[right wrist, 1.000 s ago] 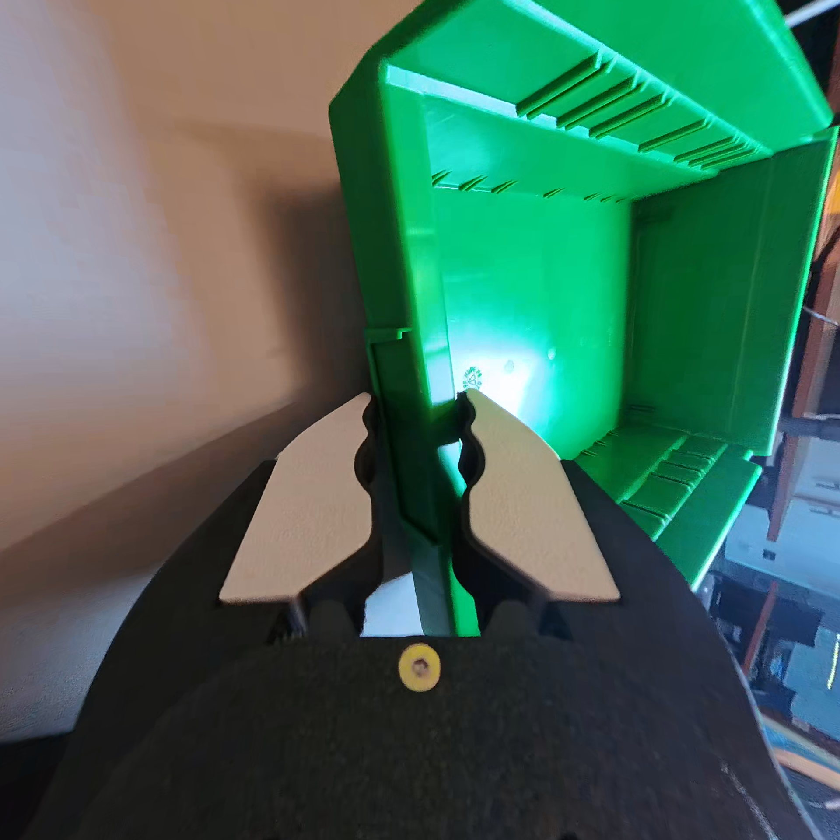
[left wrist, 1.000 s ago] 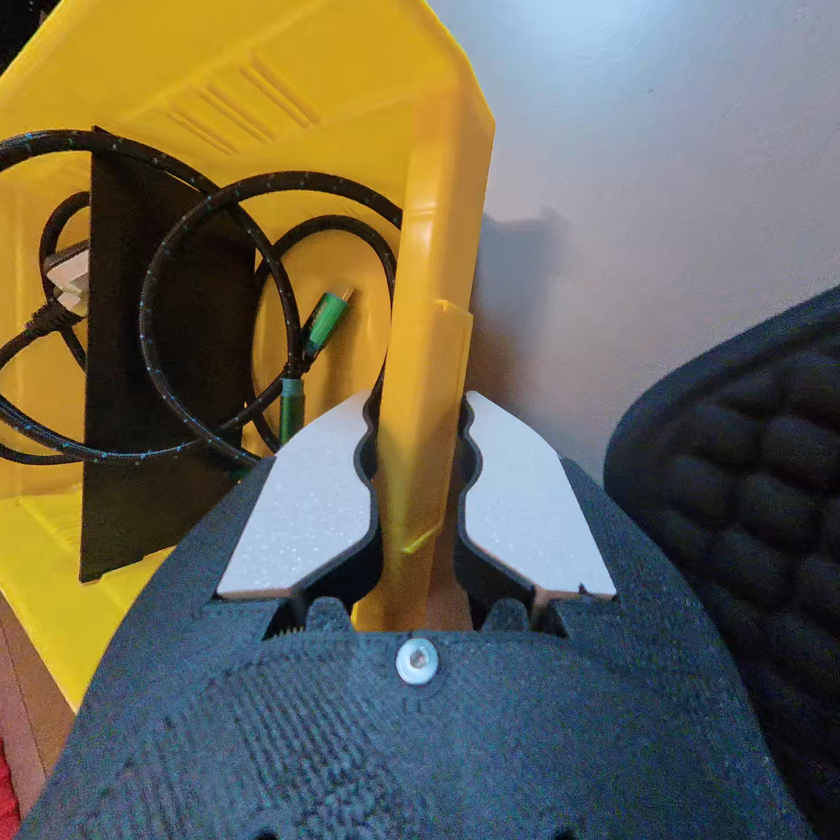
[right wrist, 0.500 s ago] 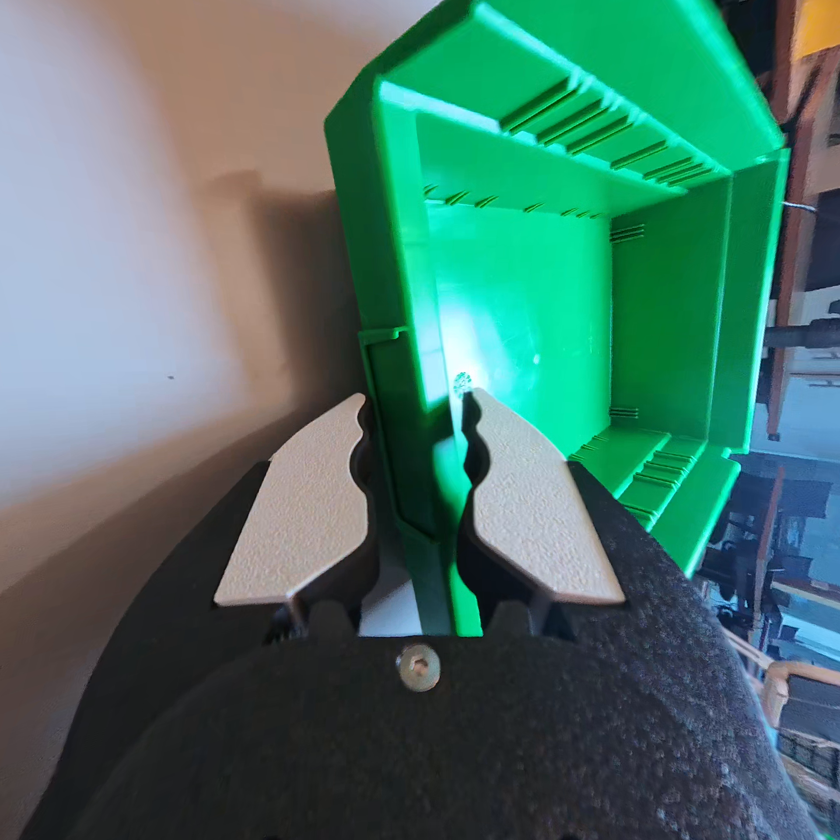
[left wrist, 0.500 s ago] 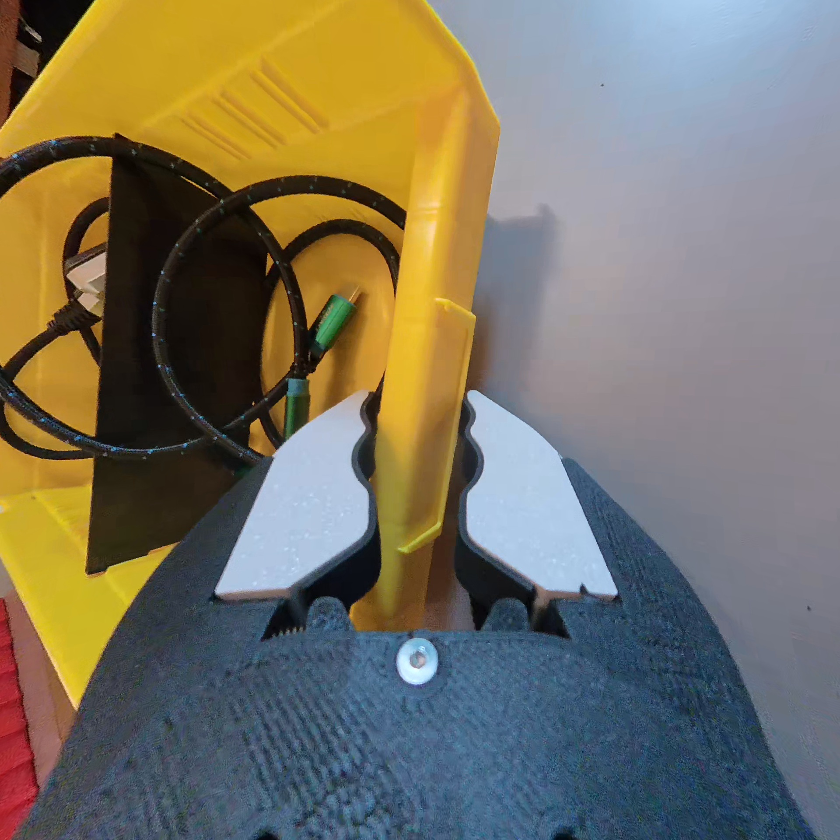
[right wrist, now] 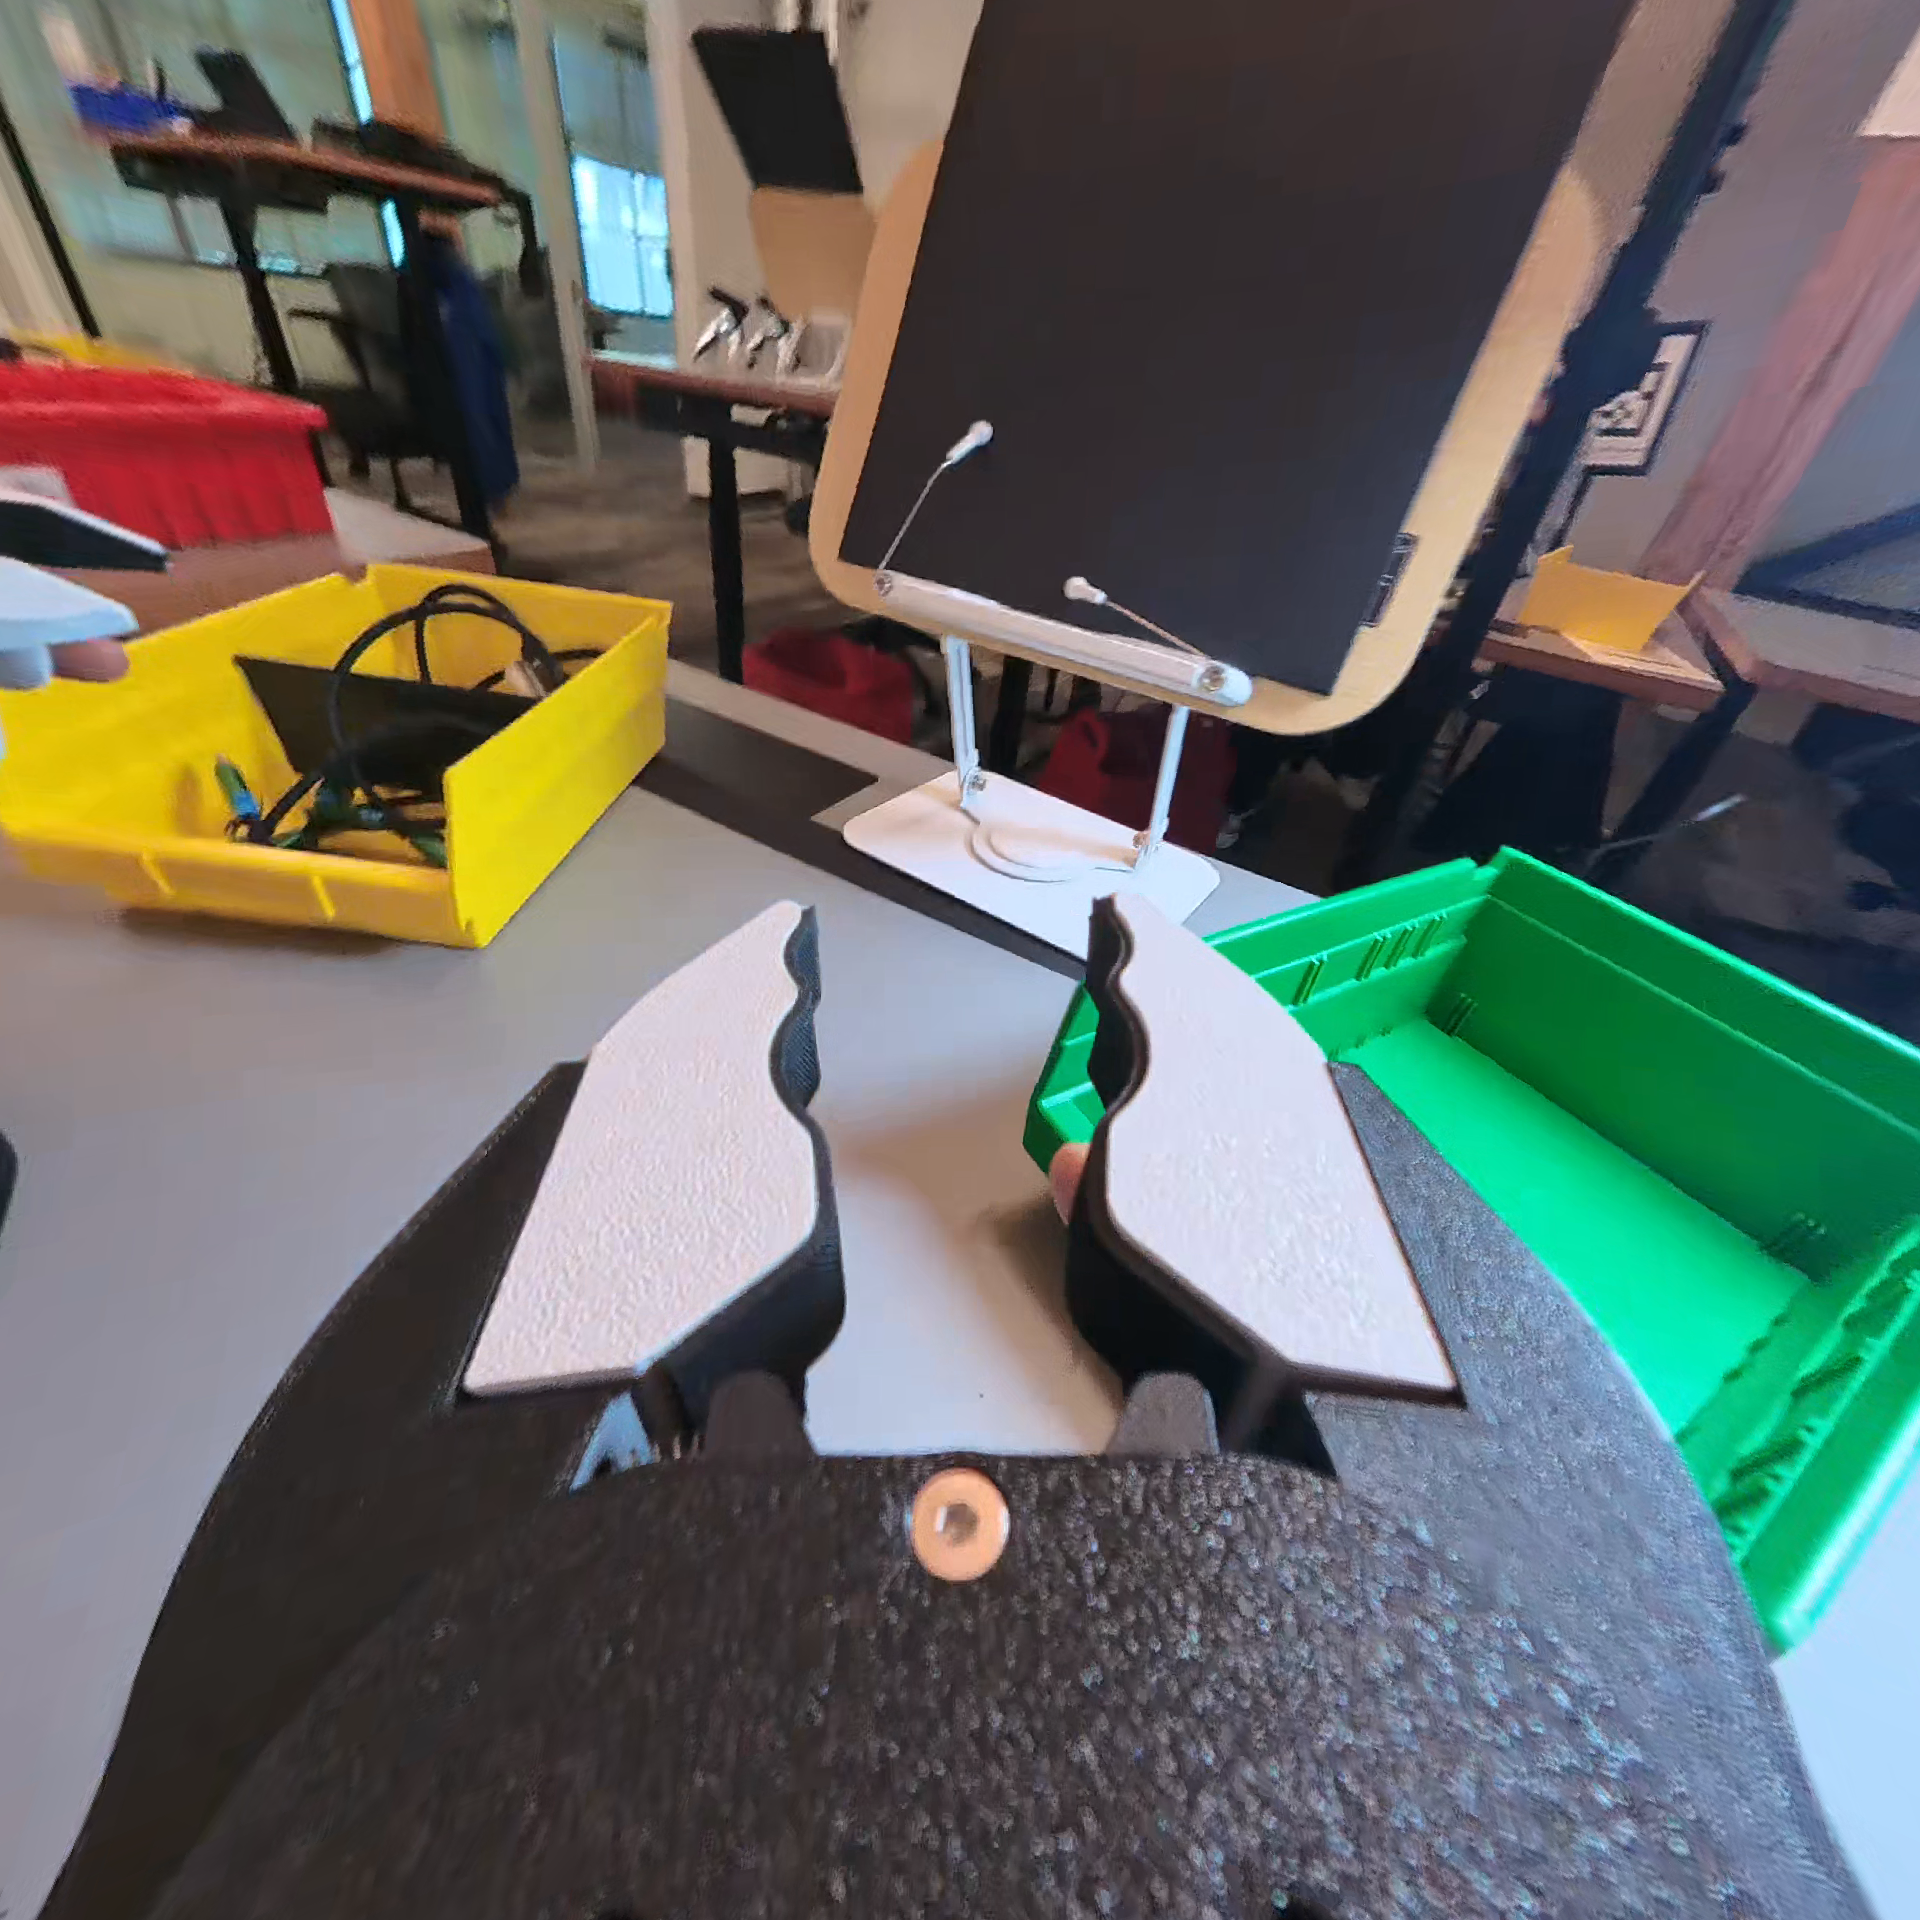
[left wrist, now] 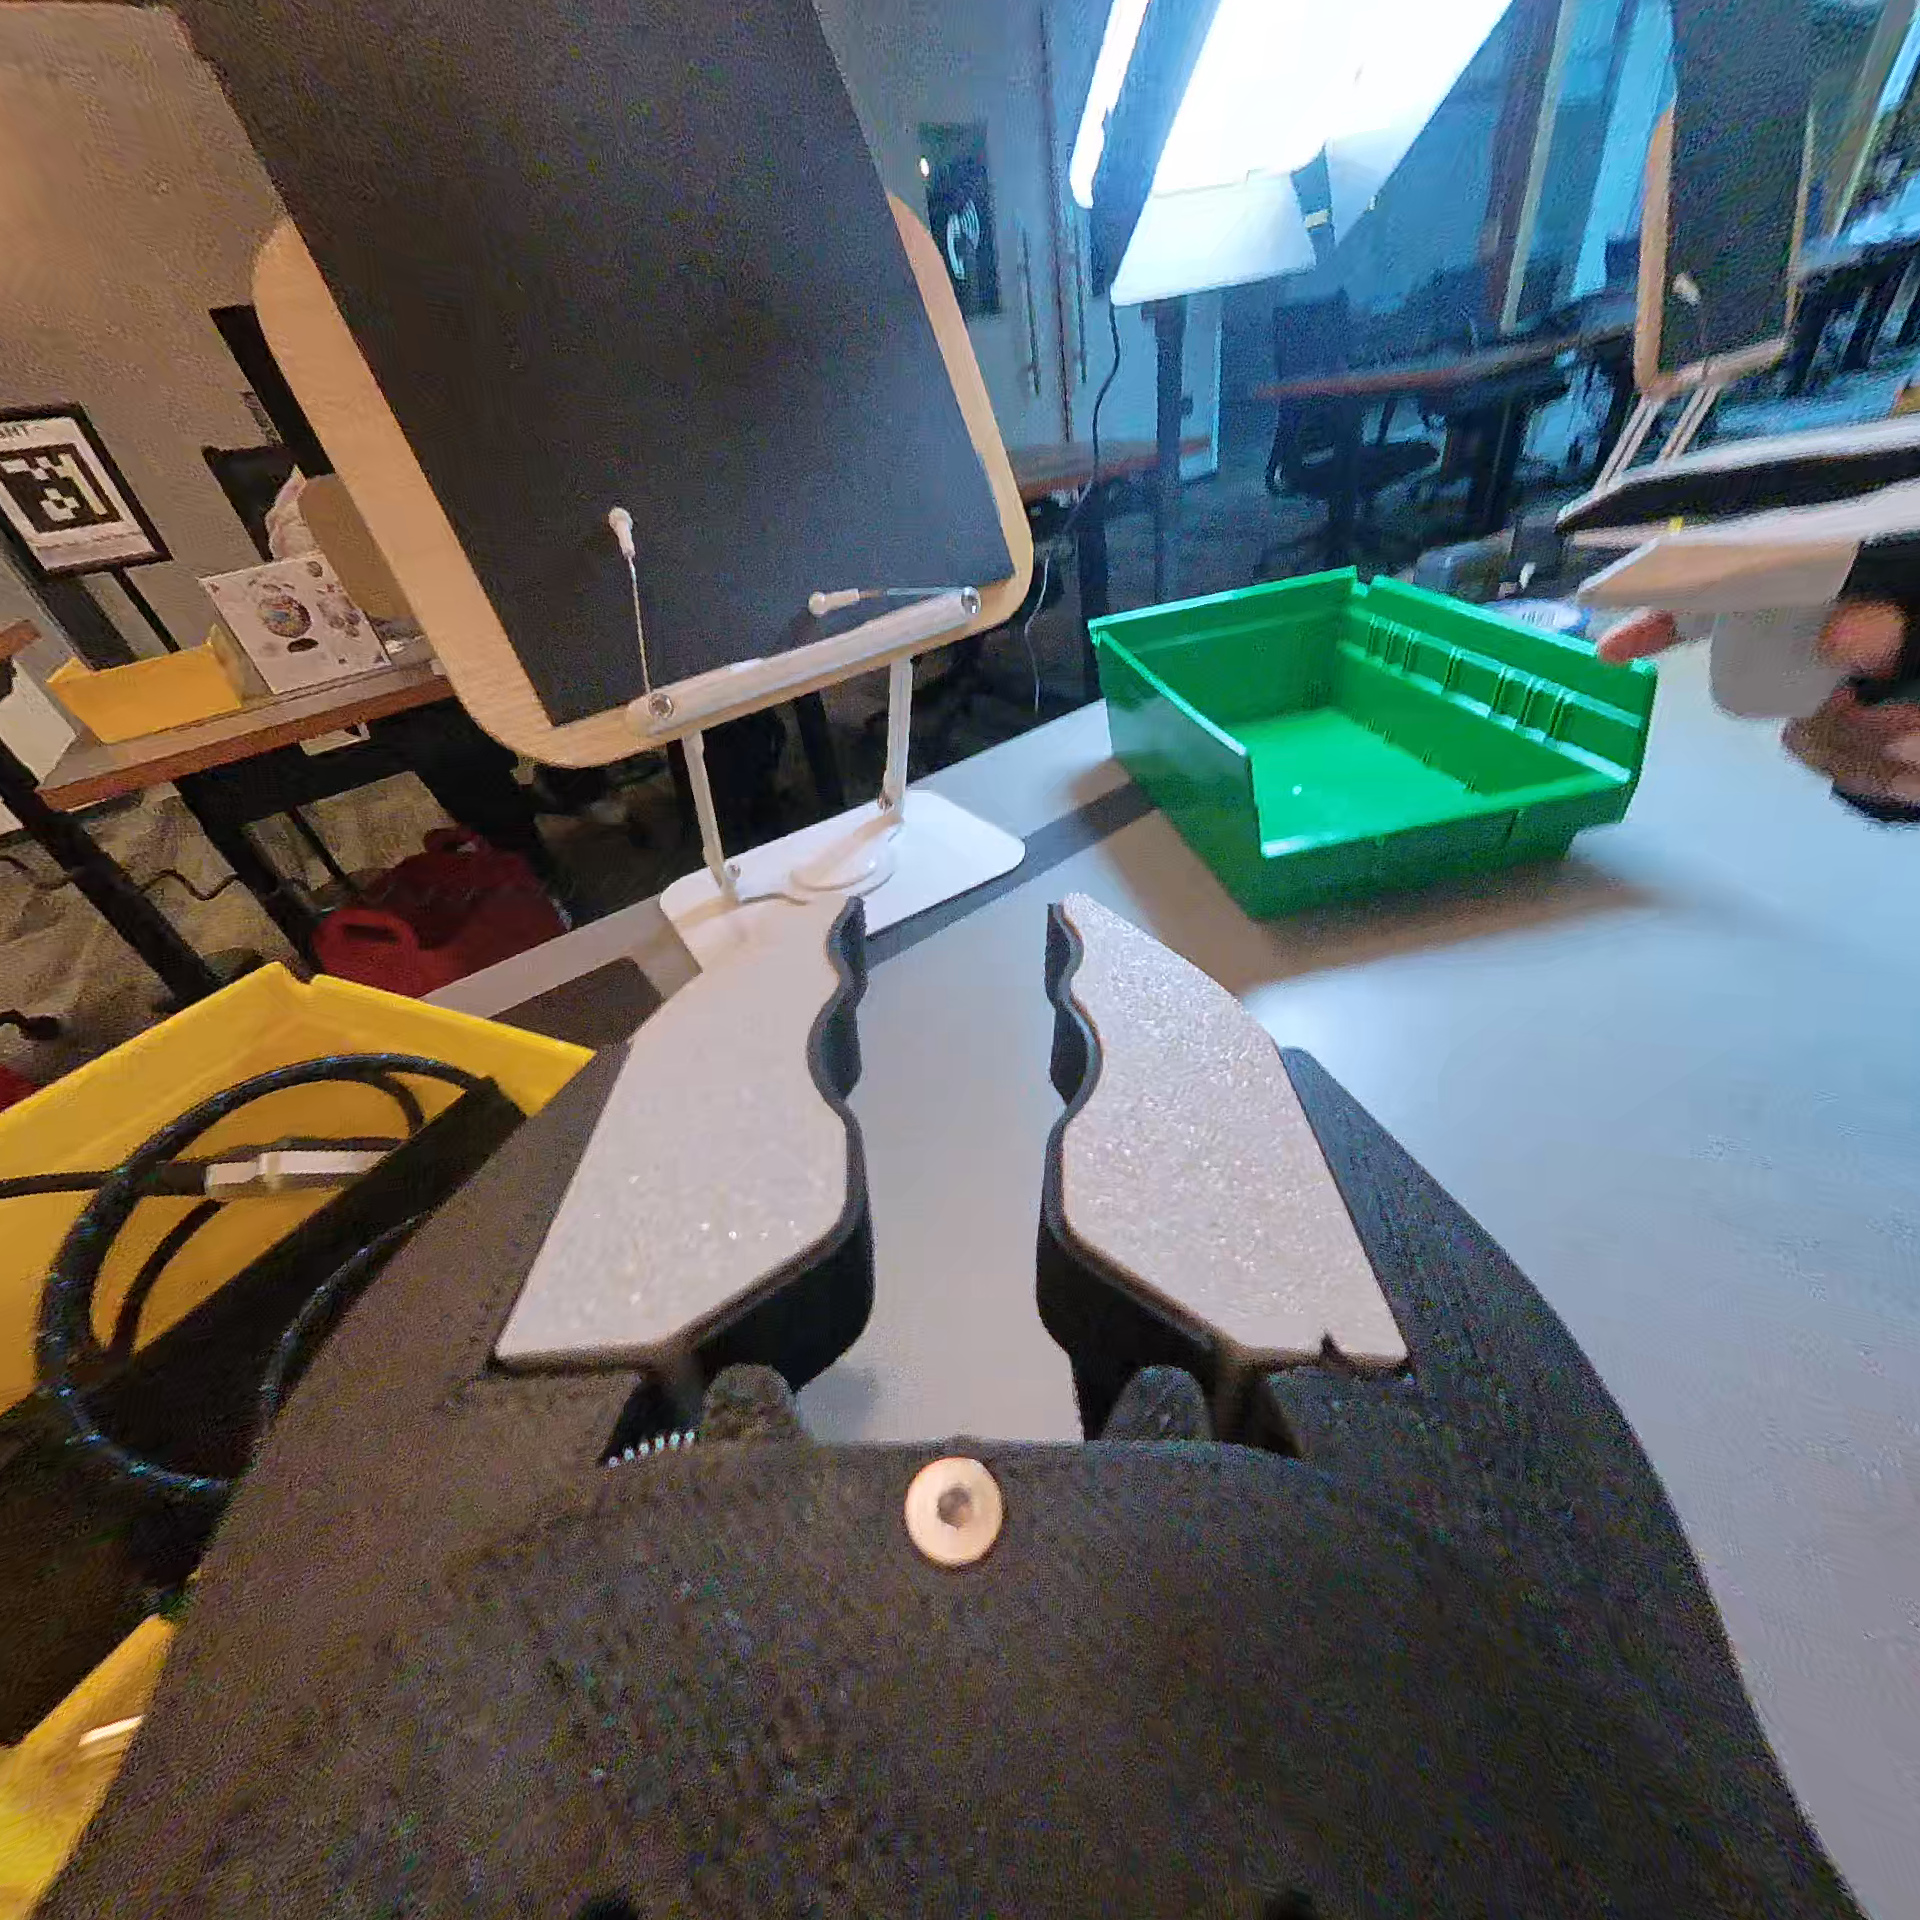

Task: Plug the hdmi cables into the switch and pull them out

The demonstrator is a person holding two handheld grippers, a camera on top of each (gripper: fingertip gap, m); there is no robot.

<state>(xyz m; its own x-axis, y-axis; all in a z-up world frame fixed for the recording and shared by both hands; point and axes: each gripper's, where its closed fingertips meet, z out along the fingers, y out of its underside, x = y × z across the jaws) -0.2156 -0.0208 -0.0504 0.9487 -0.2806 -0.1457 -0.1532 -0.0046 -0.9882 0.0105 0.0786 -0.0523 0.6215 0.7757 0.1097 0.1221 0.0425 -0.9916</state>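
A yellow bin (right wrist: 551, 790) stands on the grey table at the left. It holds coiled black braided HDMI cables (right wrist: 416, 644) with green plug ends (right wrist: 332, 810) and a flat black box (right wrist: 384, 707), likely the switch. In the left wrist view the bin (left wrist: 312, 1013) is at the lower left, with a cable (left wrist: 208, 1101) and a silver plug (left wrist: 291, 1164). My left gripper (left wrist: 956, 914) is open and empty over the table, just right of that bin. My right gripper (right wrist: 954, 912) is open and empty, just left of an empty green bin (right wrist: 1662, 997).
A black board on a white stand (right wrist: 1195, 312) rises at the table's far edge, between the bins. The green bin (left wrist: 1174, 727) sits at the right in the left wrist view. Each gripper shows at the edge of the other's view. Desks and red containers lie beyond the table.
Both grippers held bin walls, left the yellow bin and right the green one. Both have let go, opened and drawn back. The bins now rest flat on the table.
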